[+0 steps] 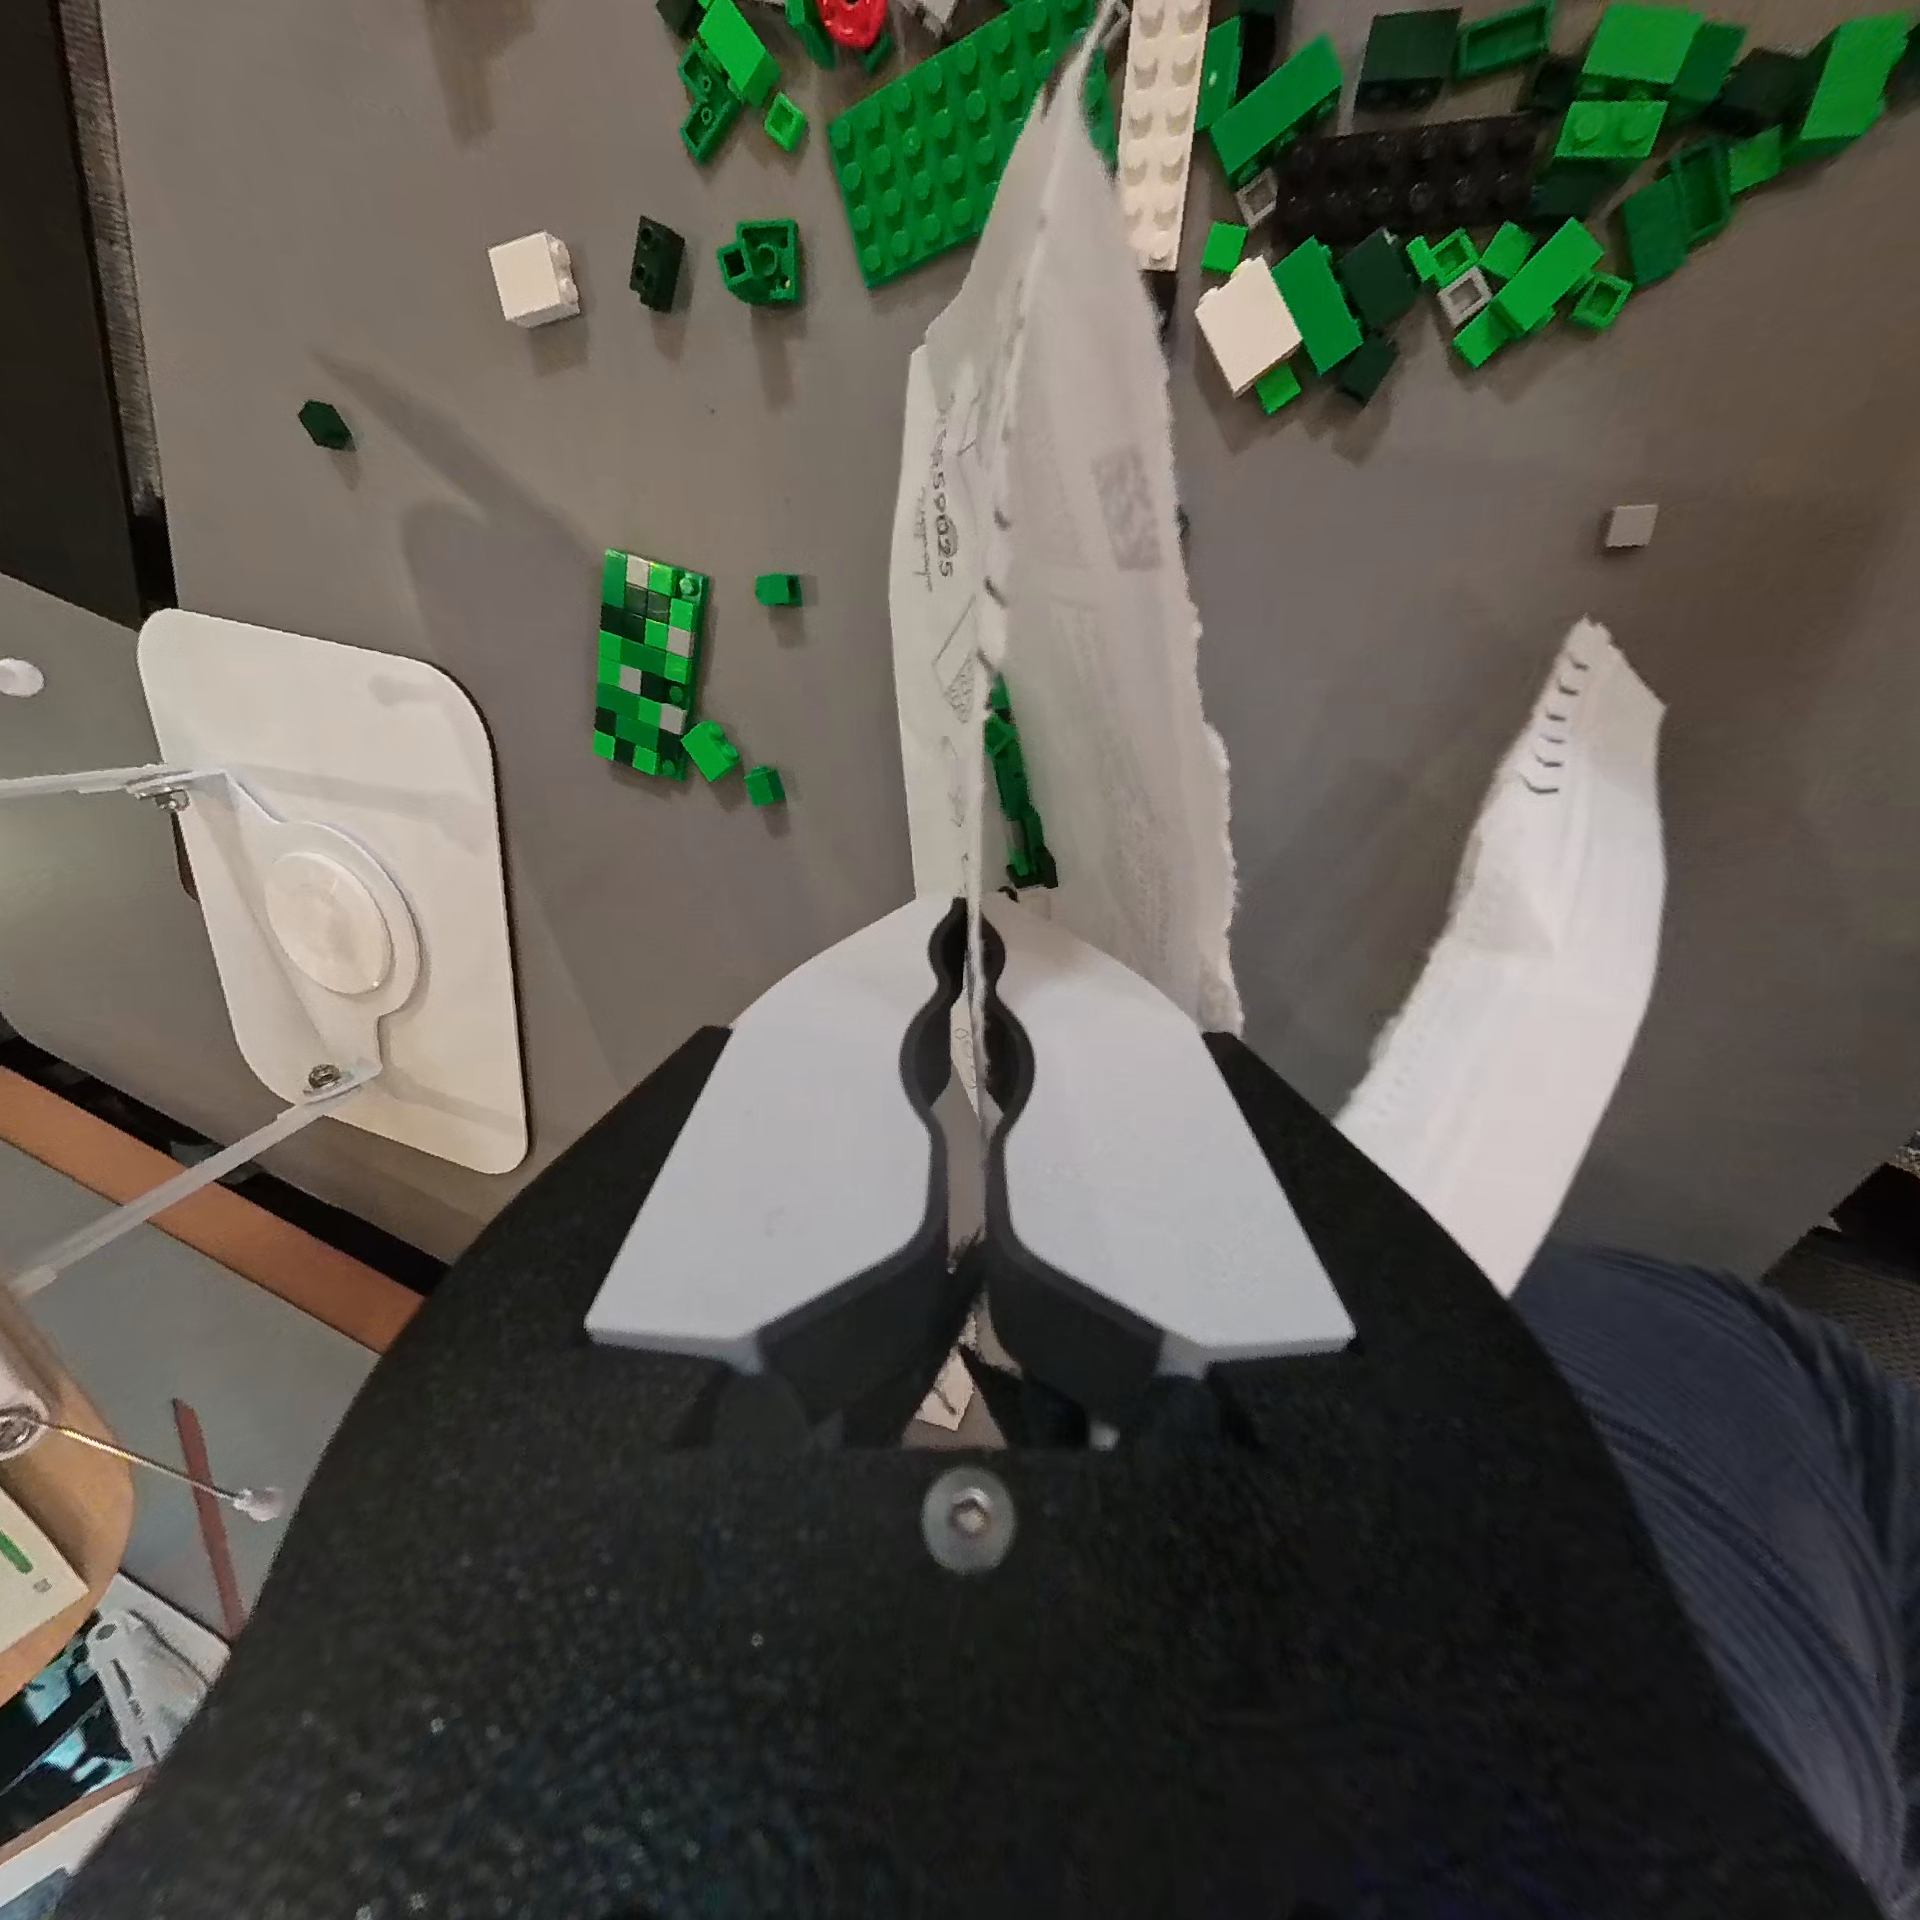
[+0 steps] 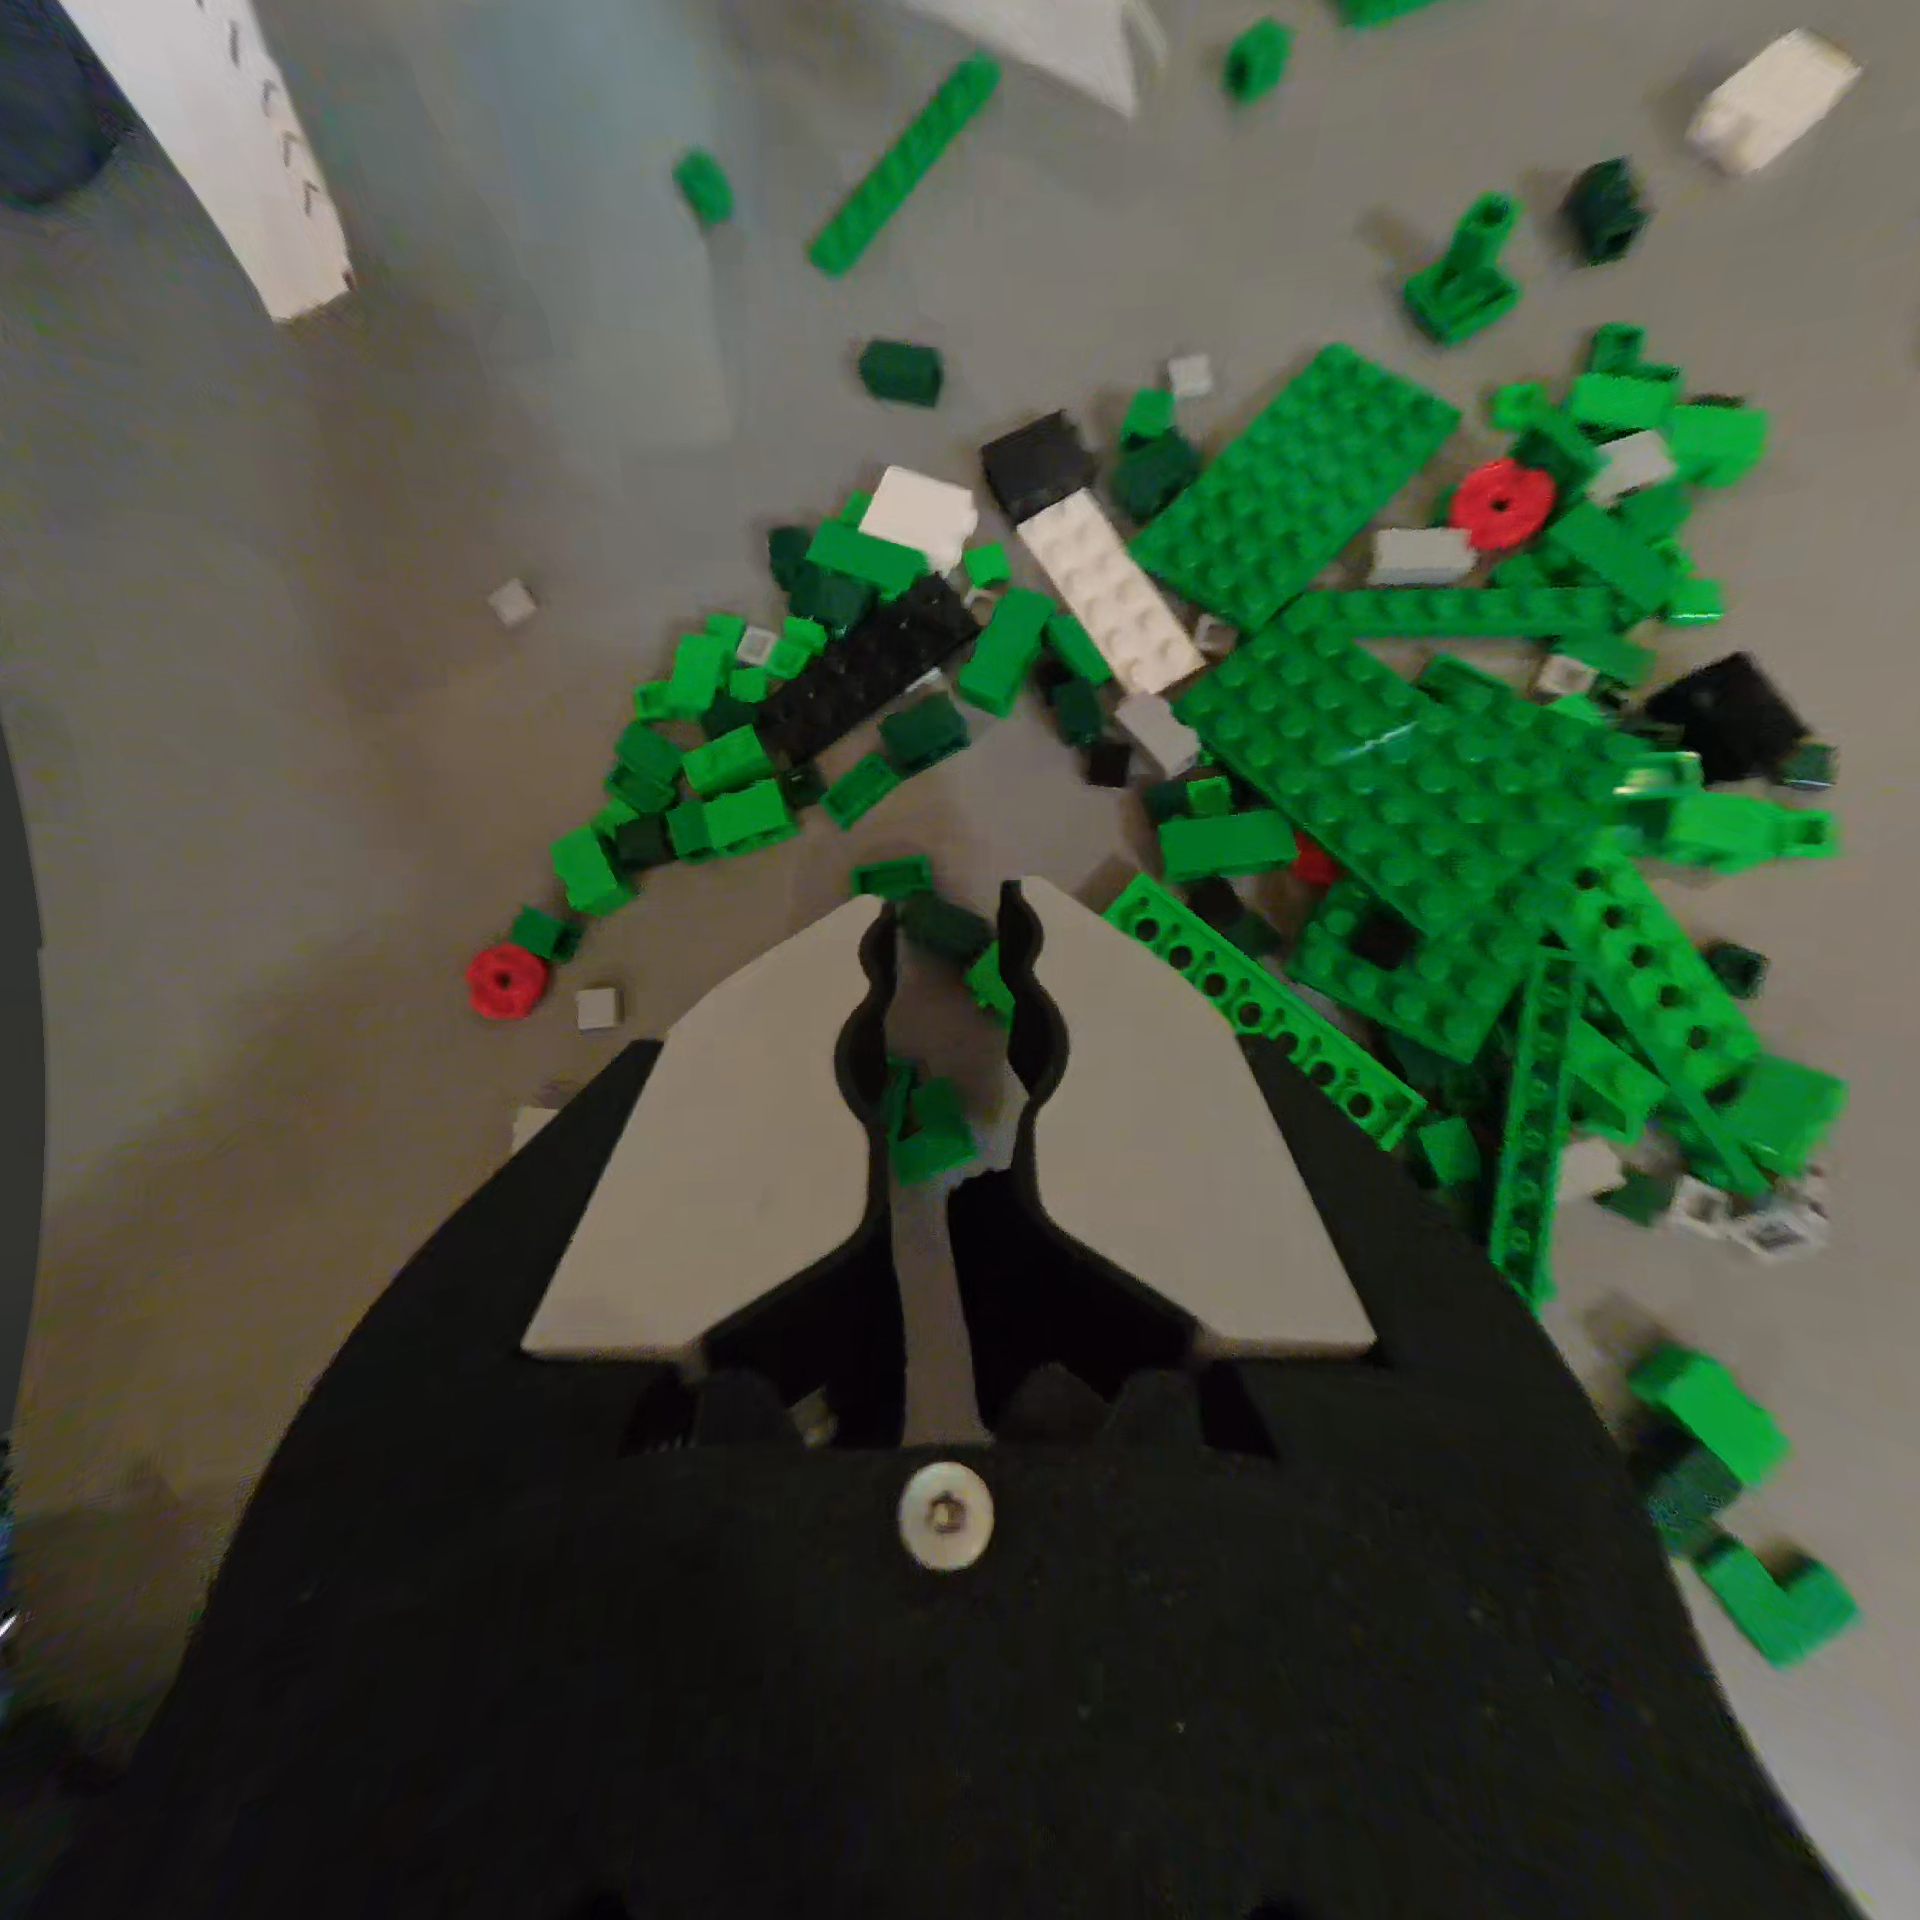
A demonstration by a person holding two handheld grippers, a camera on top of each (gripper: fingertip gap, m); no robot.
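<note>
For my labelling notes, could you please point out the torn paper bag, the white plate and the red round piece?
torn paper bag (image 1: pixel 1081 582): left wrist view, printed side.
white plate (image 2: pixel 1107 592): right wrist view, studded top.
red round piece (image 2: pixel 505 978): right wrist view, top face.

A grey desk carries a scatter of green, white and black building bricks, among them a large green studded plate, a white studded strip and a small green-checked panel. A torn white paper bag stands above them. A white mounting pad lies at the desk's edge.
</note>
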